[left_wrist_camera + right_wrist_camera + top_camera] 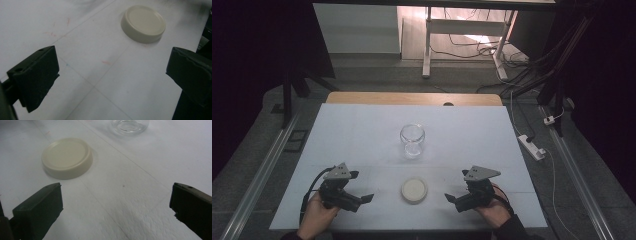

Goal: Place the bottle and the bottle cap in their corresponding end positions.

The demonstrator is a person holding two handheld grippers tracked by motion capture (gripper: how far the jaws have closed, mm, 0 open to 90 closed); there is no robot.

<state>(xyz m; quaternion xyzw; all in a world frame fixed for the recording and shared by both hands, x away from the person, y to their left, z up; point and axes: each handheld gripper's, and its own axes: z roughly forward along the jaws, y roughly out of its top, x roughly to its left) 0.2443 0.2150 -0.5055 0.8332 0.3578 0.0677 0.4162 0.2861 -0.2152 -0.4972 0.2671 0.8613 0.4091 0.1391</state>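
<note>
Right now you are hovering both grippers low over the white counter (362, 130), the left gripper (357, 200) and right gripper (455, 201) each with jaws spread wide and holding nothing. The glass jar (412, 140) is standing mid-counter, well beyond them. Judging by that, you are likely starting on the cream lid (414, 190), lying flat between your jaws, so keep approaching level and square.

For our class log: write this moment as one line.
left claw: open, empty | right claw: open, empty | lid: on table, between claws | jar: uncapped
</note>
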